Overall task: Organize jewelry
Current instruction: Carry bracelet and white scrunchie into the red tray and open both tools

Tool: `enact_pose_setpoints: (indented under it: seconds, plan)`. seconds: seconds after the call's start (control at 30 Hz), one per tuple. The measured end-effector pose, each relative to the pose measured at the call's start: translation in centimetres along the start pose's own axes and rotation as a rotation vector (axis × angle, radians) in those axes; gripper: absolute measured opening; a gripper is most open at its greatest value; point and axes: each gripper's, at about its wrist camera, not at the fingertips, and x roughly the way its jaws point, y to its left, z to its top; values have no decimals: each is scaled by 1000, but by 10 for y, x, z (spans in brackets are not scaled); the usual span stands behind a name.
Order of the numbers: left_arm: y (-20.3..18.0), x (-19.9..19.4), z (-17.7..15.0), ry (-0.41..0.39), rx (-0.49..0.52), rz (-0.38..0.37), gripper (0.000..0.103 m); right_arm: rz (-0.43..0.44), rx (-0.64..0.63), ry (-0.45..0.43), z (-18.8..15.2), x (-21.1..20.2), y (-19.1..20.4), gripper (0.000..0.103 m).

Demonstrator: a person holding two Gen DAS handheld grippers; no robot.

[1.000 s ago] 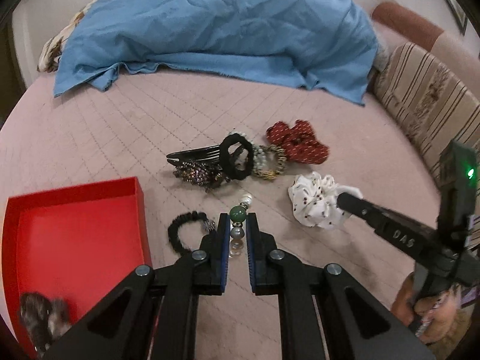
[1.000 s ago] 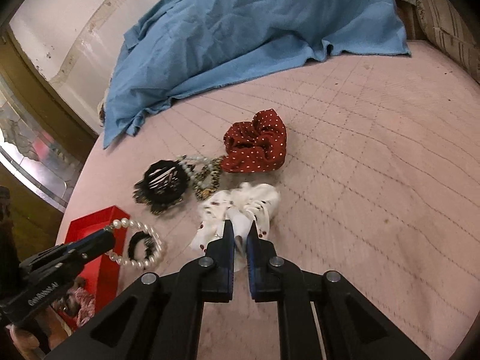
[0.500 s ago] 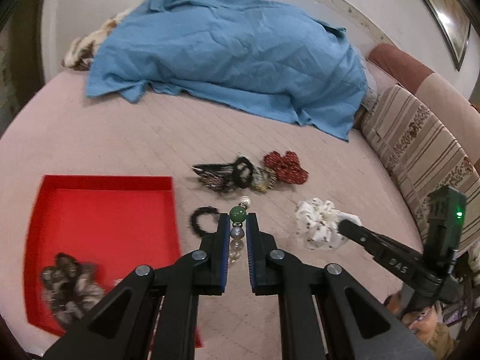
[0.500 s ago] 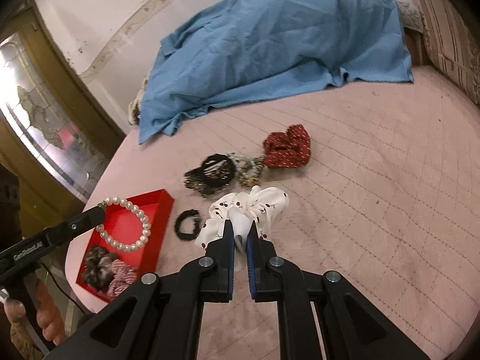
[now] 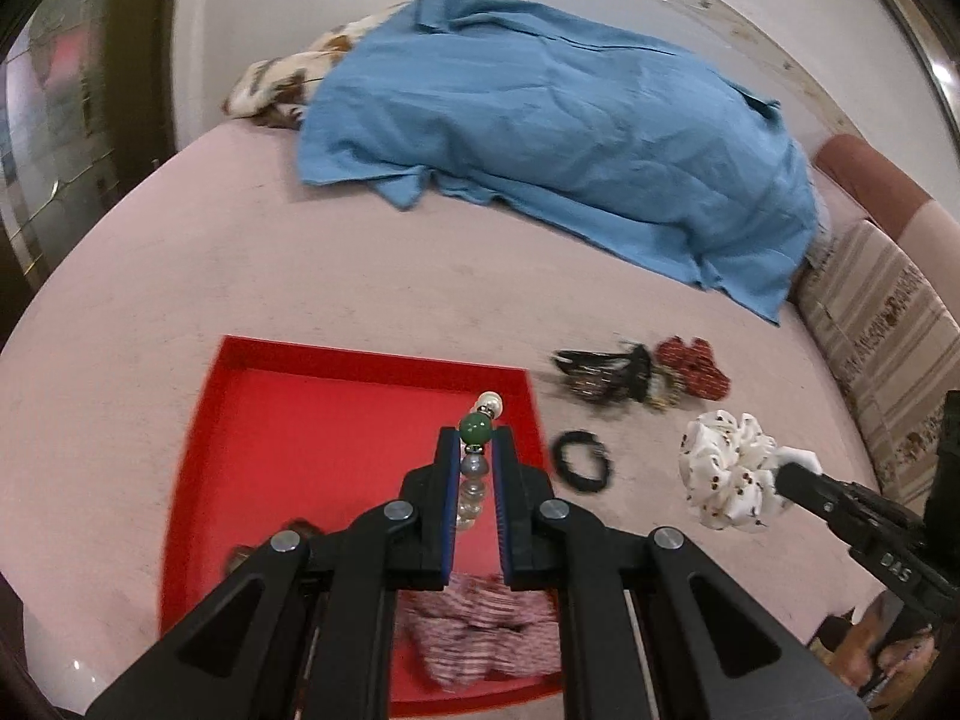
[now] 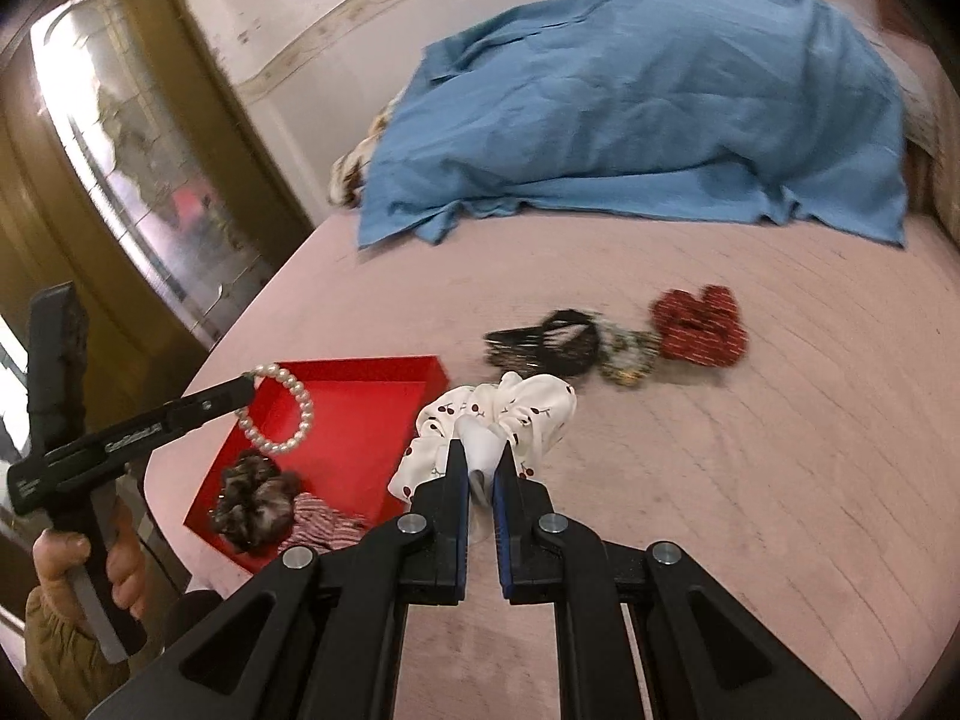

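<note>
Left gripper (image 5: 476, 450) clamps a pearl-and-green-bead bracelet (image 6: 277, 409) over the shallow red tray (image 5: 372, 354), presumably to drop it; right gripper (image 6: 479, 463) pinches a white cherry-print scrunchie (image 6: 510, 408), probably next.

2 wrist fisheyes, angled down over bed (image 5: 360, 276); share red tray (image 6: 354, 414).

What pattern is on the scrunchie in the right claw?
White scrunchie with small red cherries, clearest in the right wrist view.

Black gripper (image 5: 477, 468), blue pads, silver screws
</note>
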Motion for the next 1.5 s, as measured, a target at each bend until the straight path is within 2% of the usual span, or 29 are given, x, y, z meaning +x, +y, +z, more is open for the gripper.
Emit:
enact_pose_setpoints:
  seconds: [0.33, 0.6, 1.1, 1.5]
  plan:
    - [52, 26, 16, 23, -15, 86, 10, 45, -126, 53, 23, 59, 64, 8]
    - [86, 53, 23, 44, -51, 128, 10, 37, -182, 121, 32, 110, 89, 8]
    - [118, 76, 23, 62, -89, 171, 10, 1, -190, 190, 29, 166, 89, 8]
    - [124, 91, 18, 104, -93, 204, 10, -16, -185, 233, 21, 185, 84, 10]
